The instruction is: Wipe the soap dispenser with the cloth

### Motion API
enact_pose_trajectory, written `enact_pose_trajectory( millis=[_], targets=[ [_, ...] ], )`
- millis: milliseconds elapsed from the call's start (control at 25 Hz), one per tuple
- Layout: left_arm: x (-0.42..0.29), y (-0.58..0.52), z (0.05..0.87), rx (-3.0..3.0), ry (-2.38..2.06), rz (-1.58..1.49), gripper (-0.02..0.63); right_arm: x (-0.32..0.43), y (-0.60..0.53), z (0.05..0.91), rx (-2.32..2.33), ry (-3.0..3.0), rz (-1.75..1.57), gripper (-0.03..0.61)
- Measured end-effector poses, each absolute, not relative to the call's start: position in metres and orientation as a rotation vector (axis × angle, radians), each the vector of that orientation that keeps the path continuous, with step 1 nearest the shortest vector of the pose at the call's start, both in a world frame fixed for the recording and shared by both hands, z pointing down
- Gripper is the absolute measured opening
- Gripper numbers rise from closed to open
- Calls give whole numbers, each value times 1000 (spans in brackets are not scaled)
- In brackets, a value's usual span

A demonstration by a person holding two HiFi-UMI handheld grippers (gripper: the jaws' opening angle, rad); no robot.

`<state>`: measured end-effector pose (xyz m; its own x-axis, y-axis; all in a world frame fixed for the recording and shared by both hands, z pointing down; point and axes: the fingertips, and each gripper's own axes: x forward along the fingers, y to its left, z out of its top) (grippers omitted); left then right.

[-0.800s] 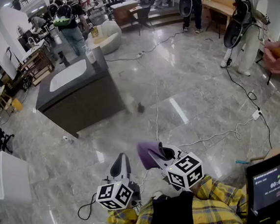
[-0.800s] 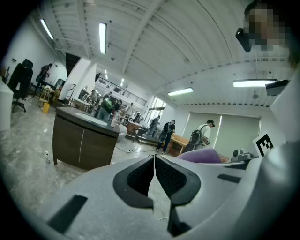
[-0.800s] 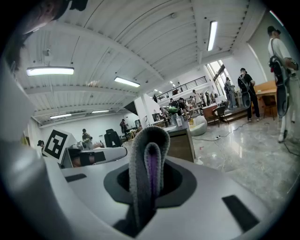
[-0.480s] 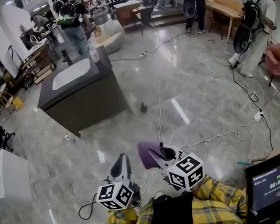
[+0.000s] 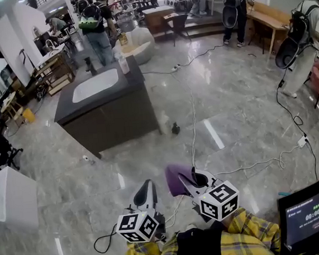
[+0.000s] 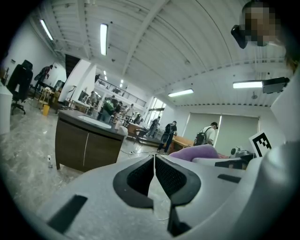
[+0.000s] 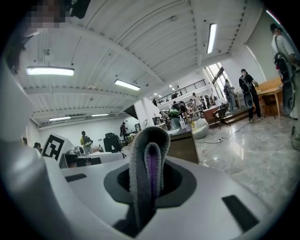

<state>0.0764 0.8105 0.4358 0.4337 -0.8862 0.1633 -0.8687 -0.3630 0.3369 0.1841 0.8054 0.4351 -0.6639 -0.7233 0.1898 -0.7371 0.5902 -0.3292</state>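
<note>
The soap dispenser, a small white pump bottle, stands at the far right corner of a dark sink cabinet with a white basin, well ahead of both grippers. My right gripper is shut on a folded purple cloth; in the right gripper view the cloth sticks up between the jaws of my right gripper. My left gripper is beside it at the left, shut and holding nothing. In the left gripper view my left gripper has its pads touching, with the cloth at the right.
White and black cables trail over the grey marble floor between me and the cabinet. A small dark object and a pale bottle sit by the cabinet's near corner. A monitor stands at lower right, a white box at left. People stand at the back.
The sink cabinet has shifted rightward and lower in the head view and looks nearer. Both grippers keep the same pose, the right one still shut on the cloth.
</note>
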Motion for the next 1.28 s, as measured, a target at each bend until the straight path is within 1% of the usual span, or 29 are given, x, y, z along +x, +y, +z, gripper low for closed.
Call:
enact_pose_trajectory(
  millis=[480, 880, 1080, 1280],
  targets=[
    [49, 768, 434, 2327, -1507, -82, 6, 165, 761, 436, 1301, -2755, 615, 43],
    [32, 661, 435, 2305, -1566, -99, 6, 149, 643, 437, 1220, -2784, 590, 43],
    [35, 596, 443, 2274, -1580, -84, 6, 149, 576, 443, 1187, -2783, 603, 43],
    [32, 562, 441, 2255, -1587, -68, 6, 138, 543, 441, 1136, -2782, 600, 43]
  ],
)
